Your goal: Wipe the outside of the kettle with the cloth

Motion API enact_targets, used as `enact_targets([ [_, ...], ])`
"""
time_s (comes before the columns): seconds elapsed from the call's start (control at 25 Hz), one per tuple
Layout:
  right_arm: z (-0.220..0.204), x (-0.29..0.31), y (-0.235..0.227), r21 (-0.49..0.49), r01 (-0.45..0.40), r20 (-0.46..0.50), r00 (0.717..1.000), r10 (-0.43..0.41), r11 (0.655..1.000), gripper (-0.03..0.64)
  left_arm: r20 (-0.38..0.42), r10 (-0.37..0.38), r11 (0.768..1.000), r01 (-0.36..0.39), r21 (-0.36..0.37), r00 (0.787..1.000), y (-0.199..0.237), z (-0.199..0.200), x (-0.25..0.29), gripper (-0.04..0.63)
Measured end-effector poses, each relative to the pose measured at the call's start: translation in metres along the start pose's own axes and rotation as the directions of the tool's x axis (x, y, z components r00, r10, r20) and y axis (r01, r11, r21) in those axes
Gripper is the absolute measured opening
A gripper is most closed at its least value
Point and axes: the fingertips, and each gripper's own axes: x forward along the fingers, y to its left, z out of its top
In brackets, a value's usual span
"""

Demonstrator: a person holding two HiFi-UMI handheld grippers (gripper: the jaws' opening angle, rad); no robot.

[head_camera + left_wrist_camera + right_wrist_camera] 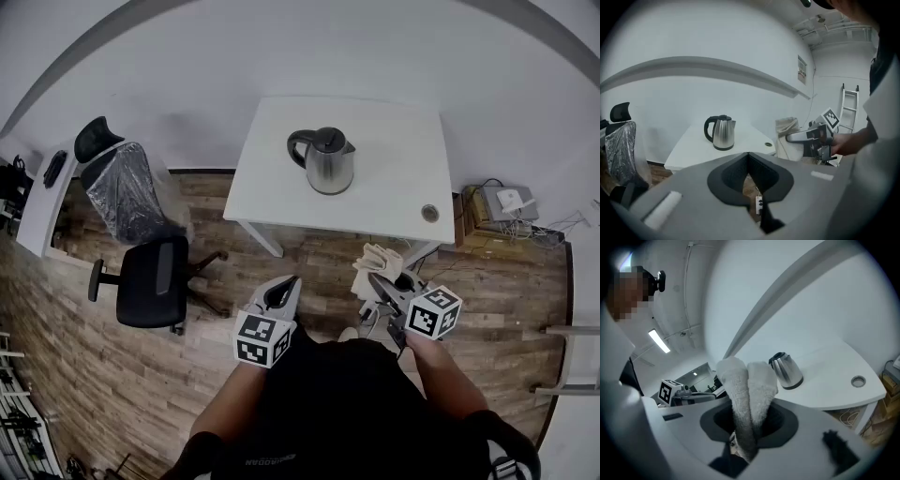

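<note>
Wiping not started. White rectangular surface (pixel 394 202) sits far, centre. Stainless steel kettle with black handle and lid (pixel 326 161) stands upright on it, well apart from both tools. Cream terry cloth (pixel 749 385) is clamped in the right gripper (pixel 378 281) fingers, near side, short of the surface edge. Left gripper (pixel 284 292) fingers pressed together, empty, alongside on the left.

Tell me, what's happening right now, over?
Left tool shut, empty. Right tool shut on cloth. Kettle upright on table, untouched, ahead of both tools. Nothing seen in between.
</note>
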Motion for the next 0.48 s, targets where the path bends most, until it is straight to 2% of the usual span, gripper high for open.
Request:
enact_targets([
  [0.24,0.007,0.029,-0.013,0.006,0.044,-0.012,0.999,-0.044,0.999,0.094,0.017,-0.028,1.000,0.028,-0.007,0.999,0.037,0.014,0.023,0.008],
  [0.48,0.039,0.088,-0.036,0.031,0.153,0.004,0.988,-0.153,0.988,0.092,0.007,-0.124,0.992,0.124,0.017,0.992,0.106,0.046,0.071,0.008],
])
